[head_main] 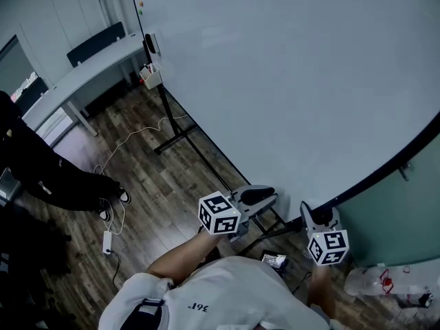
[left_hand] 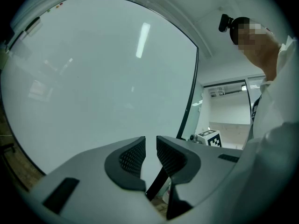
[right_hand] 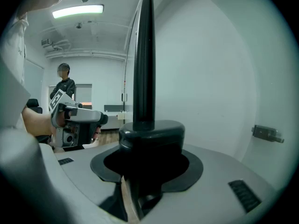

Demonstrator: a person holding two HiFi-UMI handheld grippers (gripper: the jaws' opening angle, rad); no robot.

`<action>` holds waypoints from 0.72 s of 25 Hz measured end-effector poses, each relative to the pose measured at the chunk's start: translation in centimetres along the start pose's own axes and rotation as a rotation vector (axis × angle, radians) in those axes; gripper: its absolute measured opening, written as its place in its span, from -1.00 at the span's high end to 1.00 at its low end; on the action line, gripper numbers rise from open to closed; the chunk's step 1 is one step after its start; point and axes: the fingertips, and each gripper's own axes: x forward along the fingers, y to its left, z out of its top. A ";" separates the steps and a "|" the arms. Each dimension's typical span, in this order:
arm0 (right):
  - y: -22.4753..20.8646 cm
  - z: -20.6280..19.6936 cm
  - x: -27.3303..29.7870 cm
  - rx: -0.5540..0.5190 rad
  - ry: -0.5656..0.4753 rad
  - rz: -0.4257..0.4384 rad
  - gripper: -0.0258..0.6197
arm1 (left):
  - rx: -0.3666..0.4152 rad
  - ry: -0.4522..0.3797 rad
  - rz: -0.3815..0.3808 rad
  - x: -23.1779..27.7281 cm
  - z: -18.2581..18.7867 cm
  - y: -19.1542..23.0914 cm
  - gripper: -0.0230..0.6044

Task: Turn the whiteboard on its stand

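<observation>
Head view: the whiteboard (head_main: 289, 81) sits tilted on its stand (head_main: 180, 135). You hold the left gripper (head_main: 265, 196) and right gripper (head_main: 317, 215) at its near black frame edge (head_main: 385, 170), presumably for leverage. Left gripper view: your jaws stand narrowly apart and empty, facing the board's surface. Right gripper view: your jaws stand wide, clamped around the frame edge, likely to swing the board.

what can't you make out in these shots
- Right gripper view: whether the right gripper actually presses on the whiteboard edge between its jaws; black against black.
- Head view: the near foot of the stand, partly hidden by the left gripper and the person's shirt.
- Head view: what the box holds; too small.
</observation>
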 end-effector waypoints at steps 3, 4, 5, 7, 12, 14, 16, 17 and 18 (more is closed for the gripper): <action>0.0 0.2 0.5 -0.027 0.001 0.008 0.27 | -0.005 0.003 0.005 0.0 -0.1 0.6 0.73; -0.1 0.1 0.6 -0.033 0.002 0.012 0.27 | -0.007 0.003 0.005 0.1 -0.2 0.7 0.73; -0.1 0.1 0.6 -0.037 0.003 0.015 0.28 | -0.007 0.002 0.006 0.2 -0.2 0.7 0.73; -0.4 0.1 0.7 -0.042 0.004 0.021 0.28 | -0.006 0.003 0.007 0.4 -0.2 0.7 0.73; -1.0 0.5 1.3 -0.058 0.005 0.038 0.30 | -0.001 0.006 0.014 0.7 0.0 1.3 0.73; -1.4 0.4 1.5 -0.064 0.008 0.045 0.30 | -0.003 0.008 0.020 0.8 0.0 1.5 0.73; -1.6 0.6 1.7 -0.069 0.008 0.050 0.31 | -0.007 0.010 0.026 0.6 0.0 1.8 0.73; -1.7 0.6 1.8 -0.074 0.007 0.054 0.31 | -0.008 0.011 0.030 0.5 0.0 1.9 0.73; -1.7 0.7 1.9 -0.079 0.005 0.059 0.32 | -0.010 0.012 0.034 0.3 0.0 2.1 0.73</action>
